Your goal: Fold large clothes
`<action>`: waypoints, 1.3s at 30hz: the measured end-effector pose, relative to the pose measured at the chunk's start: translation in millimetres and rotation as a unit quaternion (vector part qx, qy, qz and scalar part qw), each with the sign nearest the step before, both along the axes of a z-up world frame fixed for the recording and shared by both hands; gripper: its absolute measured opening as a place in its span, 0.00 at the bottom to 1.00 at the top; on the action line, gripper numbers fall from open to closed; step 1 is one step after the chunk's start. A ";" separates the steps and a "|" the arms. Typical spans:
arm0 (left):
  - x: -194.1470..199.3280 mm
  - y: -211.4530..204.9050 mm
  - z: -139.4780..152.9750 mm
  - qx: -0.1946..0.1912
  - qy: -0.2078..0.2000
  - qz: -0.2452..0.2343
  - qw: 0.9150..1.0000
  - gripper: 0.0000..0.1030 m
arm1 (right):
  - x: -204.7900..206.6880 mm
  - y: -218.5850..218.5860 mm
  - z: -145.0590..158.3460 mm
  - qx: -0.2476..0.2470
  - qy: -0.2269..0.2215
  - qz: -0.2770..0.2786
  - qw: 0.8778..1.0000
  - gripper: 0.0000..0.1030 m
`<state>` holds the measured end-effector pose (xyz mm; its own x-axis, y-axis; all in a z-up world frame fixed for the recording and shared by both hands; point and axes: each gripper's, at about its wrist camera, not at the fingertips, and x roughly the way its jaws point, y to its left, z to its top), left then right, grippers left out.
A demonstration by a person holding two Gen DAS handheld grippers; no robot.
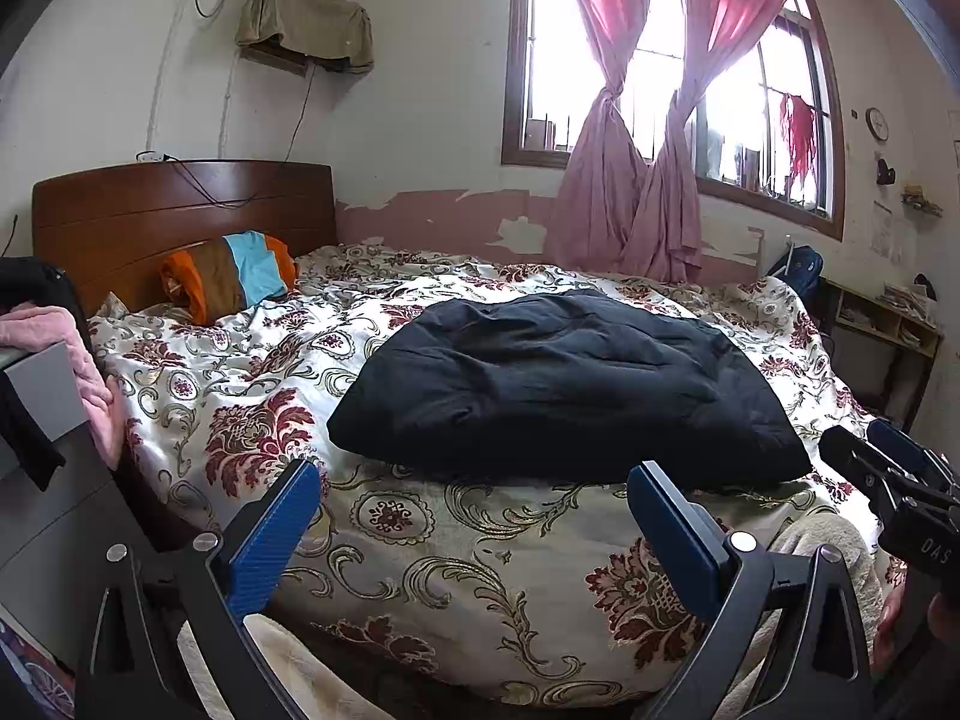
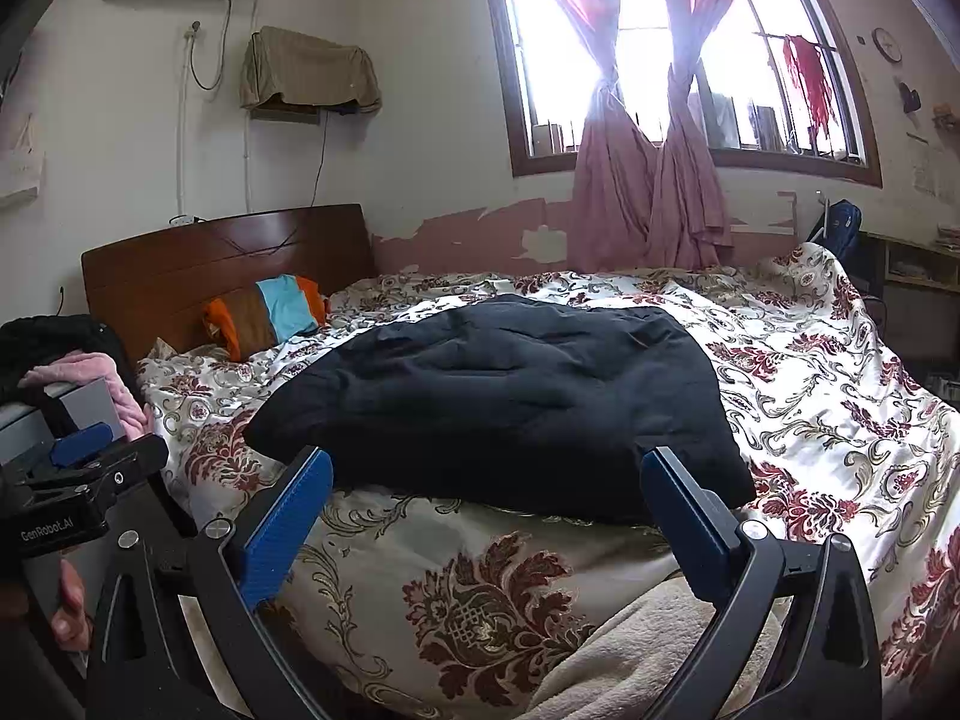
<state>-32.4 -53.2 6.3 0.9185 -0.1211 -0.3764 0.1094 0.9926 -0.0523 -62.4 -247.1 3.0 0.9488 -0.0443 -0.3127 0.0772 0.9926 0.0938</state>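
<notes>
A dark navy padded garment (image 1: 564,384) (image 2: 504,402) lies folded into a thick rectangle on the floral bedspread (image 1: 252,384) (image 2: 828,384), near the bed's foot. My left gripper (image 1: 474,480) hovers open just short of its near edge, with blue fingers (image 1: 276,534) spread wide and nothing between them. My right gripper (image 2: 486,468) is also open, its fingers (image 2: 684,516) straddling the garment's near edge without touching it. Each gripper shows at the other view's side: the right gripper (image 1: 888,468) and the left gripper (image 2: 78,450).
A striped orange, brown and blue pillow (image 1: 231,273) rests against the wooden headboard (image 1: 180,210). A grey cabinet with pink cloth (image 1: 54,354) stands left of the bed. A beige blanket (image 2: 648,648) hangs at the foot. Pink curtains (image 1: 636,192) and a shelf (image 1: 888,324) are beyond.
</notes>
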 end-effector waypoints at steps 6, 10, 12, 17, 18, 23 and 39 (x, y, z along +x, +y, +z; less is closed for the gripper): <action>-0.1 0.3 -0.2 0.000 0.000 0.000 1.000 1.00 | 0.1 -0.3 -0.4 0.000 0.000 0.000 1.000 0.98; 0.2 0.6 -0.2 0.000 0.000 0.000 1.000 1.00 | 0.2 -0.2 -0.6 0.000 0.000 0.000 1.000 0.98; -0.1 0.7 -0.2 0.000 0.000 0.000 1.000 1.00 | 0.3 0.2 -0.8 0.000 0.001 0.000 1.000 0.98; -0.2 1.3 -0.9 0.000 0.000 0.001 1.000 1.00 | 0.7 1.6 -1.7 0.001 0.000 0.001 1.000 0.98; -0.3 1.5 -1.1 0.000 0.000 0.001 1.000 1.00 | 0.7 1.5 -2.0 0.001 0.000 0.002 1.000 0.98; -0.2 1.8 -1.4 0.000 0.000 0.001 1.000 1.00 | 1.2 2.7 -4.9 0.001 0.001 0.002 1.000 0.98; -0.2 2.7 -1.4 -0.001 0.000 0.001 1.000 1.00 | 1.7 3.1 -6.7 0.002 0.002 0.001 1.000 0.98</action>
